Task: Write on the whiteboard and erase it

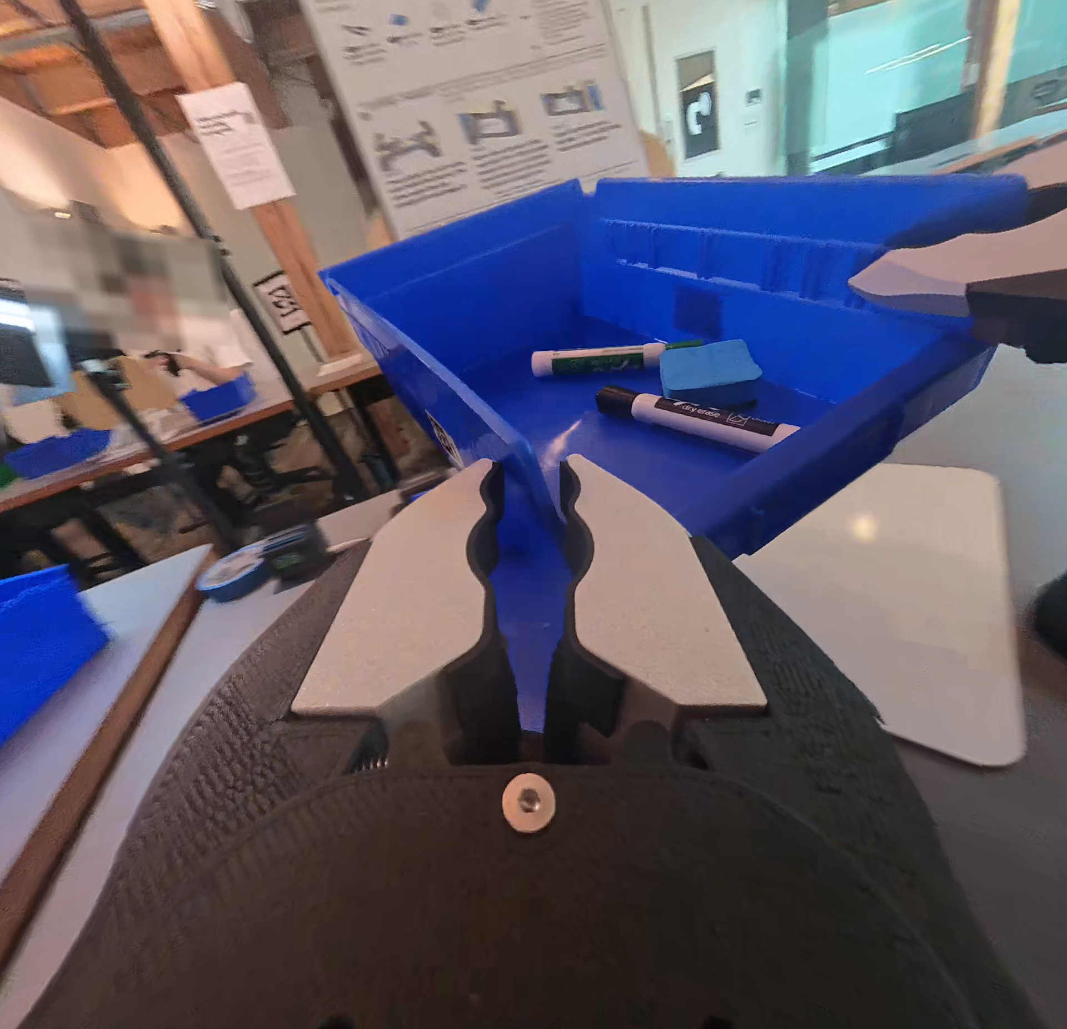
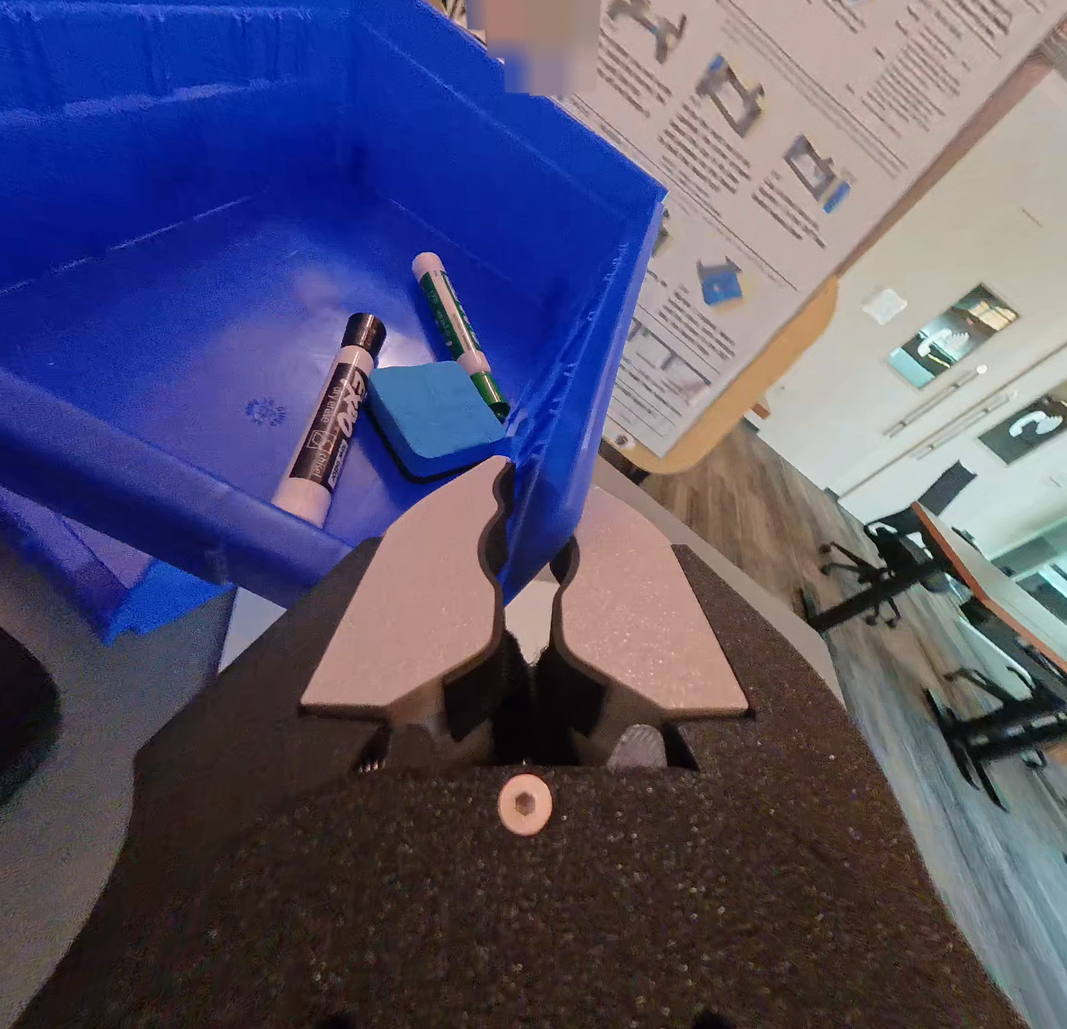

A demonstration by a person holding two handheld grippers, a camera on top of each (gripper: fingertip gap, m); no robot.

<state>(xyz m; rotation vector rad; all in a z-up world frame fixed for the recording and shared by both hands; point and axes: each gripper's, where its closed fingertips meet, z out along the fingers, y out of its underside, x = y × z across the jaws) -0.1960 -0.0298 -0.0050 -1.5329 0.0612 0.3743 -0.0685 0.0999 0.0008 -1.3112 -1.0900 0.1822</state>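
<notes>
A blue plastic bin (image 1: 462,285) is held tilted above the table, one gripper on each side wall. My left gripper (image 1: 531,470) is shut on the bin's left wall. My right gripper (image 2: 540,504) is shut on the bin's right wall (image 2: 577,366); it also shows at the right edge of the left wrist view (image 1: 947,291). Inside the bin lie a black dry-erase marker (image 1: 698,418), a green marker (image 1: 606,357) and a blue eraser block (image 1: 707,369). These show in the right wrist view too: black marker (image 2: 329,423), green marker (image 2: 456,331), eraser (image 2: 433,418). A small white whiteboard (image 1: 889,608) lies flat on the table under the bin.
A grey table (image 1: 115,730) with a wooden edge holds a roll of blue tape (image 1: 234,571) and another blue bin (image 1: 40,637) at the left. A poster board (image 1: 479,77) stands behind. Office chairs (image 2: 883,574) and desks stand on the wood floor to the right. The tips of one gripper are about 20 cm away from the tips of the other.
</notes>
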